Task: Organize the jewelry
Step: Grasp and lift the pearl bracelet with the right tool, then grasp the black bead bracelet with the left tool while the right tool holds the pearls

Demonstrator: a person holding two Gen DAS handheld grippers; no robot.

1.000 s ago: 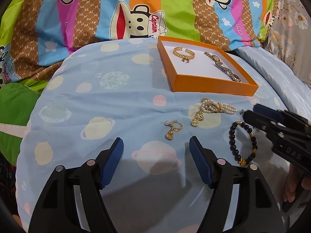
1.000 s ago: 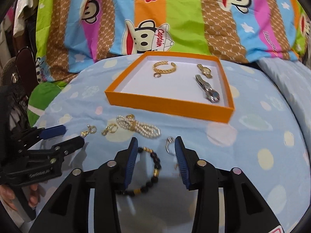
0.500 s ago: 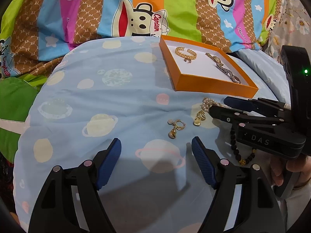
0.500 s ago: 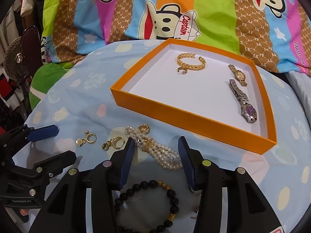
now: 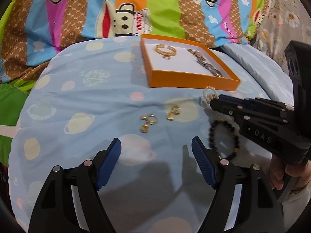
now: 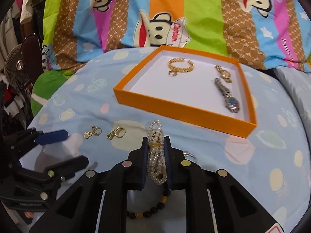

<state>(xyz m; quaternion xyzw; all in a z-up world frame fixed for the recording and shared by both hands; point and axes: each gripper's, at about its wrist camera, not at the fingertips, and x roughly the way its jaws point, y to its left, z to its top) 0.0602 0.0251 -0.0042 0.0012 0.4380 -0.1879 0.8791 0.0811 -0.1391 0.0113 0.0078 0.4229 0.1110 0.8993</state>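
Note:
An orange tray [image 6: 175,107] [image 5: 194,81] on the blue bedspread holds a gold bangle [image 6: 179,66], a small gold watch [image 6: 223,73] and a silver watch [image 6: 227,95]. My right gripper [image 6: 156,141] [image 5: 215,100] is shut on a pearl bracelet [image 6: 155,155] [image 5: 209,94] in front of the tray. Two gold earrings [image 6: 93,132] [image 6: 116,133] [image 5: 147,121] [image 5: 173,112] lie left of it. A black bead bracelet [image 5: 221,141] [image 6: 155,209] lies under the right gripper. My left gripper [image 5: 156,151] is open and empty, short of the earrings.
A striped cartoon monkey blanket [image 6: 165,15] rises behind the tray. A green cushion [image 6: 46,89] and a fan [image 6: 17,68] are at the left. A small silver ring [image 6: 189,154] lies by the right finger. The bedspread [image 5: 87,97] extends left of the tray.
My right gripper moved forward over the pearl bracelet and shut on it. The left gripper stayed open and almost in place.

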